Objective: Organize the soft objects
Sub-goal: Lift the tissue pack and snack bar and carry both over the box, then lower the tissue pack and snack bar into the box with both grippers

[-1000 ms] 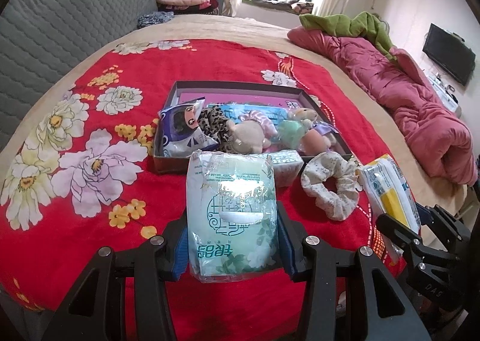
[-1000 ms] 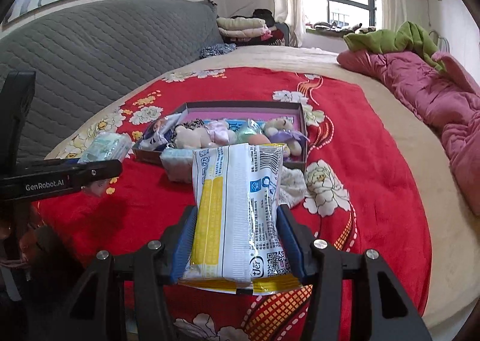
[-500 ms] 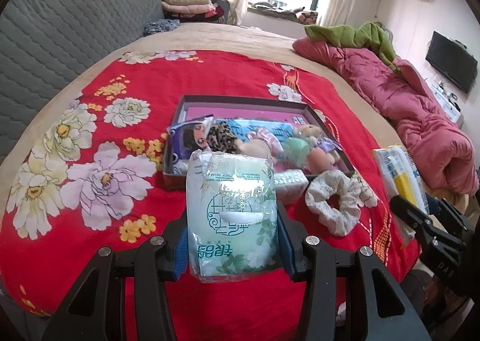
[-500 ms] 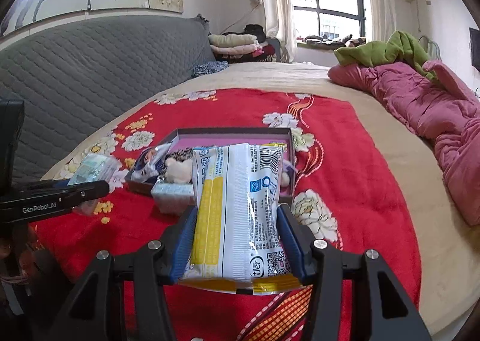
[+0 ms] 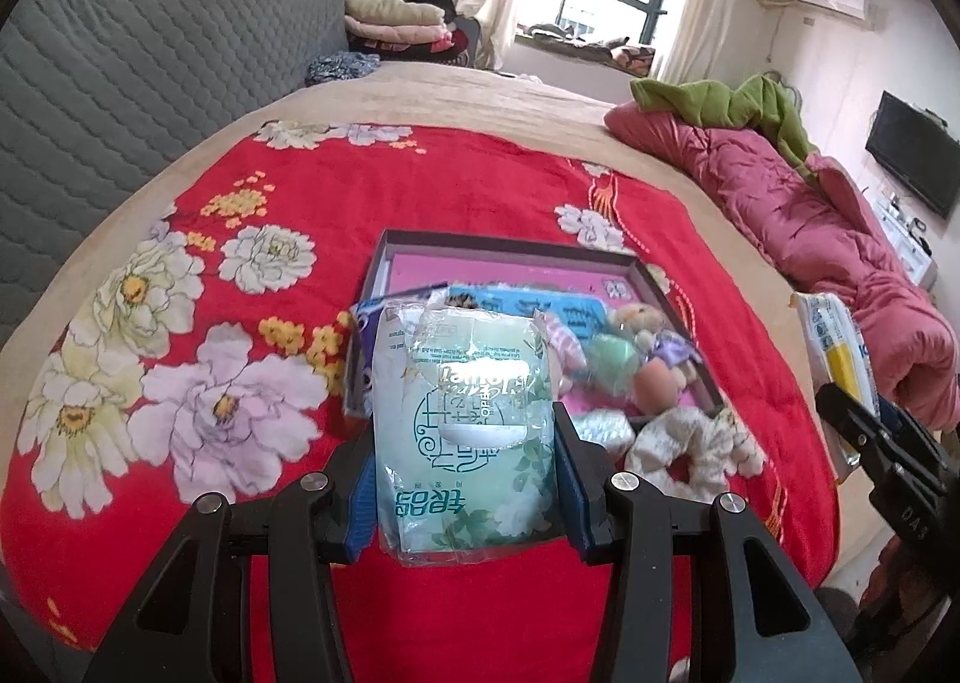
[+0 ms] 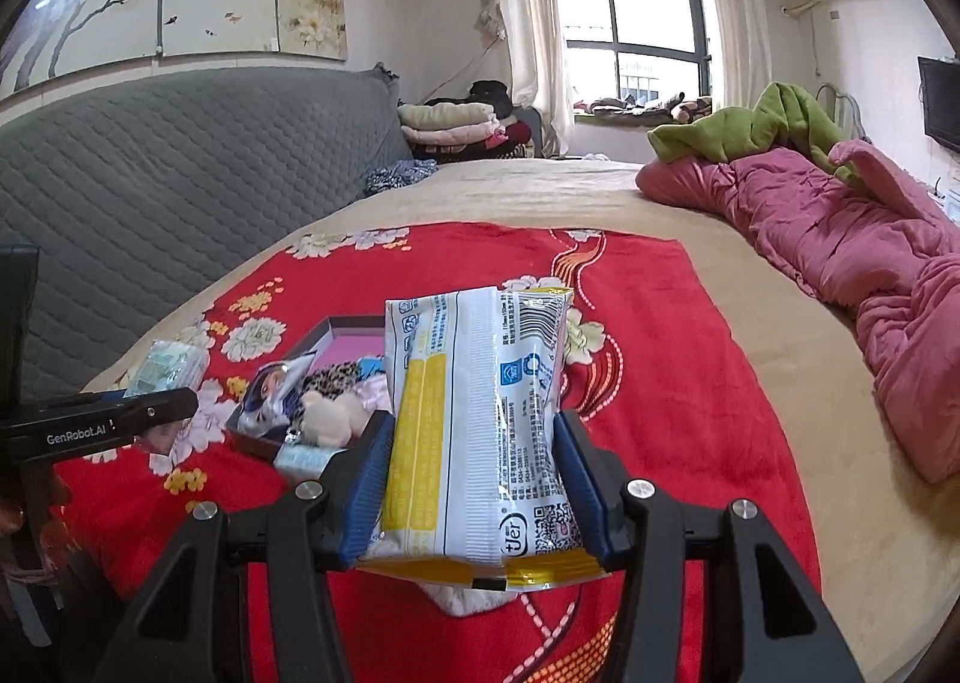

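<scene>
Fingers [image 6: 372, 479] around "GenRobot.AI"-neighboured yellow-white pack [image 6: 480, 419]

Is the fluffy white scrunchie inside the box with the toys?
No, the scrunchie lies on the red blanket just outside the near right corner of the box.

Green tissue pack [image 5: 465, 431] in glossy, crinkled plastic film (glare on top); scrunchie [image 5: 690, 446] soft cloth; blanket [image 5: 198, 383] matt plush.
</scene>
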Motion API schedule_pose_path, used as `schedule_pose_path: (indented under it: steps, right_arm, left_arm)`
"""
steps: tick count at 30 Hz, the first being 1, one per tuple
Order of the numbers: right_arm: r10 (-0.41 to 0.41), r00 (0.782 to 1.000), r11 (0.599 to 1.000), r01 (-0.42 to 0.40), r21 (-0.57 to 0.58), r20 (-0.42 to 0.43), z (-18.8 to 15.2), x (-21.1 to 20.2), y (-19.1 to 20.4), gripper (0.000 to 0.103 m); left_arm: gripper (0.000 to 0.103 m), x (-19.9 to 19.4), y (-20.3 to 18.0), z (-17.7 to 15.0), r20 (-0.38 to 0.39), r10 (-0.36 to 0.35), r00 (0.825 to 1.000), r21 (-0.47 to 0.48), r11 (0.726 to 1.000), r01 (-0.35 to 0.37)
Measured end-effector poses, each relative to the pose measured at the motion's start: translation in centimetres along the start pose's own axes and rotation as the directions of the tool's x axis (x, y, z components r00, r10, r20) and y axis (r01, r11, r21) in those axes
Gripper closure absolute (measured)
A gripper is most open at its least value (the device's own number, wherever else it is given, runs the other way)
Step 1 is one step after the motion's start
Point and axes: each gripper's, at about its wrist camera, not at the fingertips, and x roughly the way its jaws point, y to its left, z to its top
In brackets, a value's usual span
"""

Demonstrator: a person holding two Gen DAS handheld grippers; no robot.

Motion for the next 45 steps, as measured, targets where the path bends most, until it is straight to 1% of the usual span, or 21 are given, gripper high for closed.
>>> schedule_pose_path:
  steps: [7, 10, 13, 15, 17, 24, 28, 33, 41, 45]
  right_arm:
    - [-0.006, 1.000, 1.000, 0.006, 0.005, 0.006, 0.7, 1.3, -0.2, 0.049]
    - [-0.012, 1.000, 1.000, 0.012, 0.002, -0.004, 0.9, 2.0, -0.3, 0.049]
    - [-0.022, 1.000, 1.000, 0.022, -0.006, 0.003, 1.0, 2.5, -0.2, 0.049]
    - [-0.034, 0.999, 0.999, 0.034, -0.010, -0.001, 1.3, 3.0, -0.2, 0.049]
    - [-0.044, 0.999, 0.999, 0.044, -0.010, -0.008, 1.5, 3.5, -0.3, 0.049]
    - [-0.076, 0.997, 0.997, 0.076, -0.026, -0.008, 2.6, 5.2, -0.1, 0.049]
    - [-0.090, 0.996, 0.995, 0.090, -0.039, -0.010, 3.0, 6.3, 0.1, 0.049]
    - [-0.084, 0.996, 0.996, 0.083, -0.042, -0.021, 3.5, 8.1, 0.6, 0.049]
    - [-0.075, 0.994, 0.997, 0.073, -0.029, -0.080, 3.0, 11.4, 0.5, 0.049]
    - [-0.064, 0.989, 0.998, 0.065, 0.004, -0.132, 2.4, 13.1, 0.0, 0.049]
  left_arm:
    - [0.053, 2.4, -0.6, 2.3, 0.023, -0.012, 1.000, 0.000, 1.000, 0.012]
    - [0.053, 3.7, -0.6, 3.0, 0.017, -0.015, 1.000, -0.006, 1.000, 0.015]
    - [0.053, 5.1, -0.6, 3.5, -0.003, -0.008, 1.000, 0.002, 1.000, 0.008]
    - [0.053, 5.8, -0.7, 3.8, 0.000, -0.005, 1.000, 0.014, 1.000, 0.005]
    - [0.053, 6.5, -0.7, 3.9, -0.006, 0.000, 1.000, 0.022, 1.000, 0.000]
    - [0.053, 9.2, 0.0, 3.9, -0.024, -0.018, 1.000, 0.017, 1.000, 0.018]
    - [0.053, 10.9, 0.2, 3.4, -0.054, -0.025, 0.998, 0.016, 1.000, 0.026]
    - [0.053, 12.4, 0.5, 2.8, -0.079, -0.032, 0.996, 0.019, 0.999, 0.034]
    - [0.053, 13.2, 0.6, 2.7, -0.085, -0.056, 0.995, 0.017, 0.998, 0.058]
    - [0.053, 13.4, 0.7, 2.7, -0.085, -0.061, 0.995, 0.017, 0.998, 0.062]
